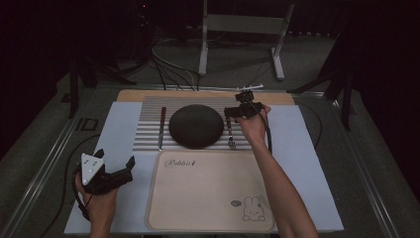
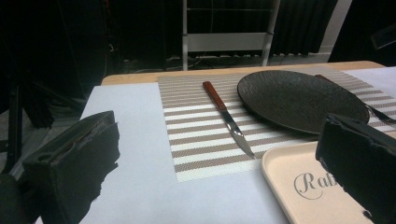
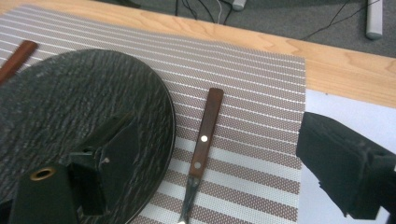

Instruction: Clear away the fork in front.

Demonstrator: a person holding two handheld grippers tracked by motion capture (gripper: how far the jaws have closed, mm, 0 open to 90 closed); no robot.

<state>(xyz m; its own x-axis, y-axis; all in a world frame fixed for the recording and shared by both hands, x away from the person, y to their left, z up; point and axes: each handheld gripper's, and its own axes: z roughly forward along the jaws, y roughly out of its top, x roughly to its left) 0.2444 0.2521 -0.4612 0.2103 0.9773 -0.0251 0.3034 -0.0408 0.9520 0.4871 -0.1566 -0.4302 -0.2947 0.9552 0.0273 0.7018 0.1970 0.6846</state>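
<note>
We recorded the right gripper (image 3: 201,186) with jaws spread wide, hovering over the fork (image 3: 201,144), whose handle lay between them at frame centre, untouched. The dark plate (image 3: 70,112) sat just left on the striped mat (image 3: 261,135). The left gripper (image 1: 116,173), also released, rested lower left; the knife (image 2: 229,119) lay beyond it.

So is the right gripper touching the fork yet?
Apart. In the right gripper view the right gripper has open jaws on either side of the fork, with striped placemat visible between each jaw and the wooden handle.
</note>
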